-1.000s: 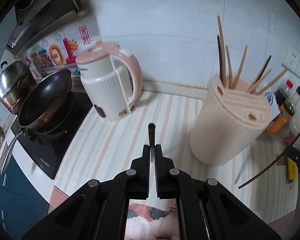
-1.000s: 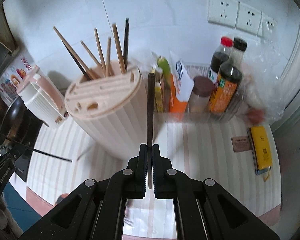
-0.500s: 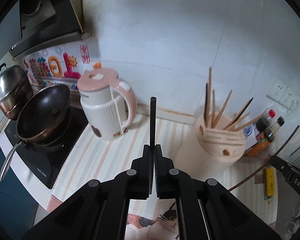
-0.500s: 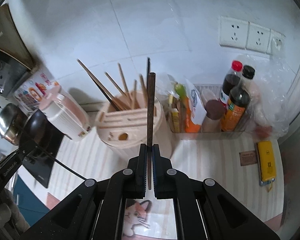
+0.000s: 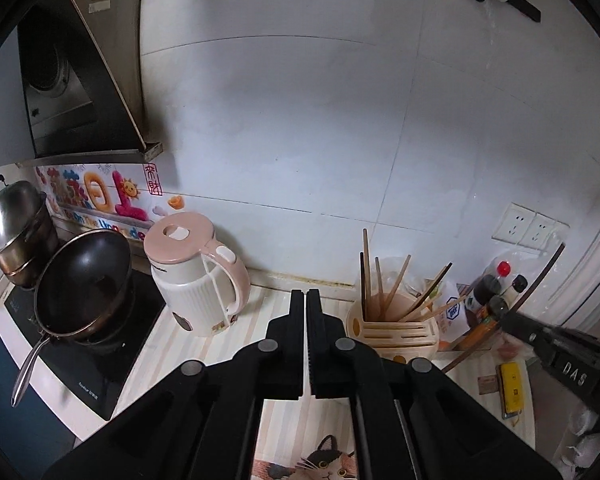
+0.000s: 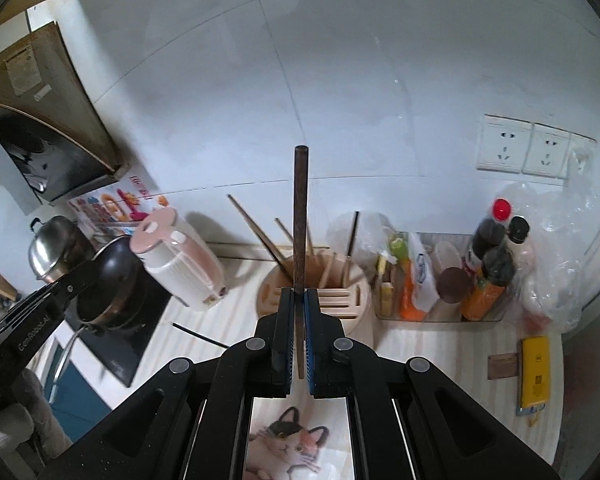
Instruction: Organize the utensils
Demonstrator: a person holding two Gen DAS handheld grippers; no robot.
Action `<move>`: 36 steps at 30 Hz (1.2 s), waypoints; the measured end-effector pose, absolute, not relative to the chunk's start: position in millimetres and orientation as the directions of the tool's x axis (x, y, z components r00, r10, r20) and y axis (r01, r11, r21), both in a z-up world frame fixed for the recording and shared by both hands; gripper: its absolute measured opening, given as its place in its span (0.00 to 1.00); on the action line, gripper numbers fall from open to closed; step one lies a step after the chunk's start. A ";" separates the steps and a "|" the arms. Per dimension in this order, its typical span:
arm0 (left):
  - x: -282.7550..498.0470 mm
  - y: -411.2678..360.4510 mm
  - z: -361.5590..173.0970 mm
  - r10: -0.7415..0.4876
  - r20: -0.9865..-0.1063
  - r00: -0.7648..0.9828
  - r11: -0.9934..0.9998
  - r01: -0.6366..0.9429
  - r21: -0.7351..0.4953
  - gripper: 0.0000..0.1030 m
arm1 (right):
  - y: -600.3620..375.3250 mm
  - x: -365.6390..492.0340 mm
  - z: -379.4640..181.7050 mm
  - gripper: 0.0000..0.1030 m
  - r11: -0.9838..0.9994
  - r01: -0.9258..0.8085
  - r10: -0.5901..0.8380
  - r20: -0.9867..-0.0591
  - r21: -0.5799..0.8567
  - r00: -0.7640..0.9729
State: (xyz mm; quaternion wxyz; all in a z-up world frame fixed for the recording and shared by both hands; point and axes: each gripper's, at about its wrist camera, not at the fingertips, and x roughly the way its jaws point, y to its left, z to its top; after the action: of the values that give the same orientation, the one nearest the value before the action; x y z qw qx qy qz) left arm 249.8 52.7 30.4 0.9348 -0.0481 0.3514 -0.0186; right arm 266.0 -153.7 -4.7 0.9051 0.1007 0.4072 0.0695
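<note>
A round beige utensil holder [image 5: 396, 330] [image 6: 340, 304] stands on the striped counter with several chopsticks upright in it. My right gripper [image 6: 300, 292] is shut on a brown chopstick [image 6: 301, 200], which rises straight above its jaws, high over the holder. The left wrist view shows this gripper [image 5: 508, 318] at the right with the same stick [image 5: 540, 276] slanting through its tip. My left gripper [image 5: 306, 294] is shut, and no stick shows above its fingertips. In the right wrist view a thin dark chopstick [image 6: 200, 336] juts out below the left gripper [image 6: 94, 270].
A pink kettle [image 5: 196, 280] stands left of the holder, then a dark wok [image 5: 84, 280] and a steel pot [image 5: 14, 224] on the hob. Bottles and packets [image 6: 488, 264] crowd a tray to the right, near a yellow object [image 6: 534, 372]. A cat-print mat [image 5: 324, 460] lies below.
Both grippers have risen with their chopsticks, so the counter and holder look smaller and farther below. The dark stick's end above the left fingertips has dropped out of sight.
</note>
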 end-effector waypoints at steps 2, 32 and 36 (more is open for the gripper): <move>254.5 59.6 19.5 -0.080 -0.684 0.725 0.993 -0.002 -0.119 0.06 | -152.7 266.6 -10.7 0.05 0.963 -0.068 0.247 -0.748 0.262 0.616; 313.1 52.1 -325.6 0.094 -0.988 0.127 0.969 0.216 0.120 0.04 | -163.8 271.3 -363.2 0.05 0.965 0.230 0.155 -0.983 0.128 -0.101; 301.6 53.3 -304.5 0.085 -0.979 0.187 0.981 0.157 0.115 0.04 | -160.5 265.8 -348.3 0.05 0.968 0.216 0.144 -0.988 0.131 -0.047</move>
State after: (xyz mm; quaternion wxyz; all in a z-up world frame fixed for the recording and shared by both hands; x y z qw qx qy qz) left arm 301.6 53.3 -304.5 0.7647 0.0949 0.6369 -0.0236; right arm 265.8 -160.5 -348.3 0.6789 0.1245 0.7231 -0.0264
